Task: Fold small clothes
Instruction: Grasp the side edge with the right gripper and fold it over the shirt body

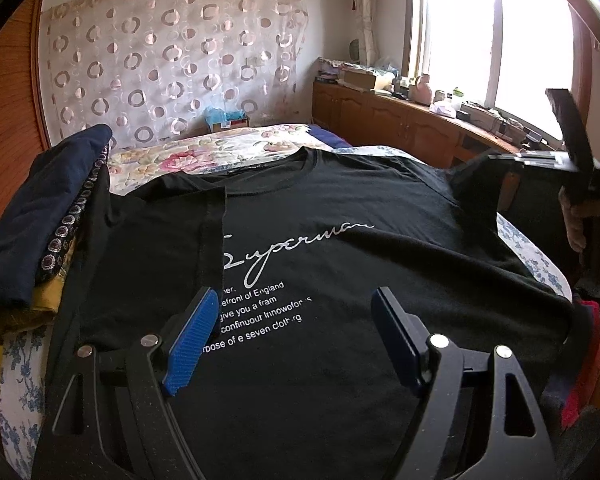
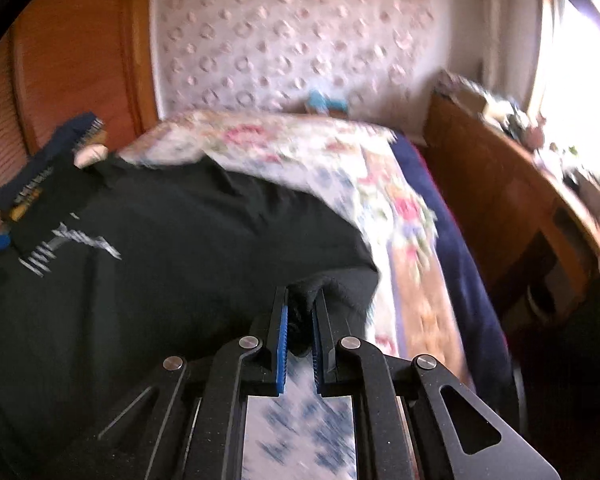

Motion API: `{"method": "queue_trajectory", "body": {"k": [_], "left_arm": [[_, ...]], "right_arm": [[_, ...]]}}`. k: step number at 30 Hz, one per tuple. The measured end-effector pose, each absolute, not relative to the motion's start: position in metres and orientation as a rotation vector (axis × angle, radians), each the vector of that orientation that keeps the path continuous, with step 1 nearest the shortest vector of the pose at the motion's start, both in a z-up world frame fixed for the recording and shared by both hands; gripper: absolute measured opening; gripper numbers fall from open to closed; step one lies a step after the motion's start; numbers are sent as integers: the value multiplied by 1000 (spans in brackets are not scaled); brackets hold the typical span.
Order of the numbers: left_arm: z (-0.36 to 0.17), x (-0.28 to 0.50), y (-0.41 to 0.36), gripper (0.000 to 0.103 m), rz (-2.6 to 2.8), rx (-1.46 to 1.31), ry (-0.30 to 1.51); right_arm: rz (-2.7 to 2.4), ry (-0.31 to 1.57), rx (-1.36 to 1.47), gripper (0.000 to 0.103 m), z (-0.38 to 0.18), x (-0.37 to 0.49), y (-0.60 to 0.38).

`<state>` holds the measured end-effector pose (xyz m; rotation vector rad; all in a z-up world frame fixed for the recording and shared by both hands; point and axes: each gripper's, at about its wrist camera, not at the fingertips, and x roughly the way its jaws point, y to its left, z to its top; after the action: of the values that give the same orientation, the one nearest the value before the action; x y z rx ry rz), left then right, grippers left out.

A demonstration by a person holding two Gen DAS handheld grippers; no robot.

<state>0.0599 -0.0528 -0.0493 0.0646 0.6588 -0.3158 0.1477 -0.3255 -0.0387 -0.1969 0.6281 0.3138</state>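
A black T-shirt (image 1: 340, 248) with white "Superman" lettering lies face up on the bed, its neck toward the far side. One sleeve is folded in over the chest. My left gripper (image 1: 296, 296) hovers open low over the printed text with nothing between its blue pads. In the right wrist view, which is blurred, my right gripper (image 2: 300, 296) is shut on a bunched fold of the T-shirt (image 2: 180, 272) at the sleeve edge, lifted off the sheet. The left wrist view shows that sleeve raised at the far right, with a hand (image 1: 576, 220) behind it.
A stack of folded clothes (image 1: 40, 208) sits at the bed's left edge. A floral quilt (image 1: 220, 152) lies beyond the shirt. A wooden cabinet (image 1: 400, 124) with clutter runs under the window on the right. Red fabric (image 1: 584, 360) hangs off the bed's right side.
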Motion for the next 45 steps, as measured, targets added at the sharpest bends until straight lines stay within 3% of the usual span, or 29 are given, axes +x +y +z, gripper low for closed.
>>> {"method": "queue_trajectory", "body": {"k": [13, 16, 18, 20, 28, 37, 43, 44, 45], "left_arm": [[-50, 59, -51, 80, -312, 48, 655], [-52, 60, -52, 80, -313, 47, 663], [-53, 59, -53, 80, -314, 51, 663], [-51, 58, -53, 80, -315, 49, 661], [-51, 57, -53, 80, -324, 45, 659], [-56, 58, -63, 80, -346, 60, 680], [-61, 61, -66, 80, -349, 65, 708], [-62, 61, -66, 80, -343, 69, 716], [-64, 62, -67, 80, -342, 70, 725]], "right_arm": [[501, 756, -241, 11, -92, 136, -260], [505, 783, -238, 18, -95, 139, -263], [511, 785, -232, 35, -91, 138, -262], [521, 765, -213, 43, -84, 135, -267], [438, 656, -156, 46, -43, 124, -310], [296, 809, -51, 46, -82, 188, -356], [267, 817, -179, 46, -91, 197, -340], [268, 812, -209, 44, -90, 196, -335], [287, 820, -207, 36, -90, 196, -334]]}}
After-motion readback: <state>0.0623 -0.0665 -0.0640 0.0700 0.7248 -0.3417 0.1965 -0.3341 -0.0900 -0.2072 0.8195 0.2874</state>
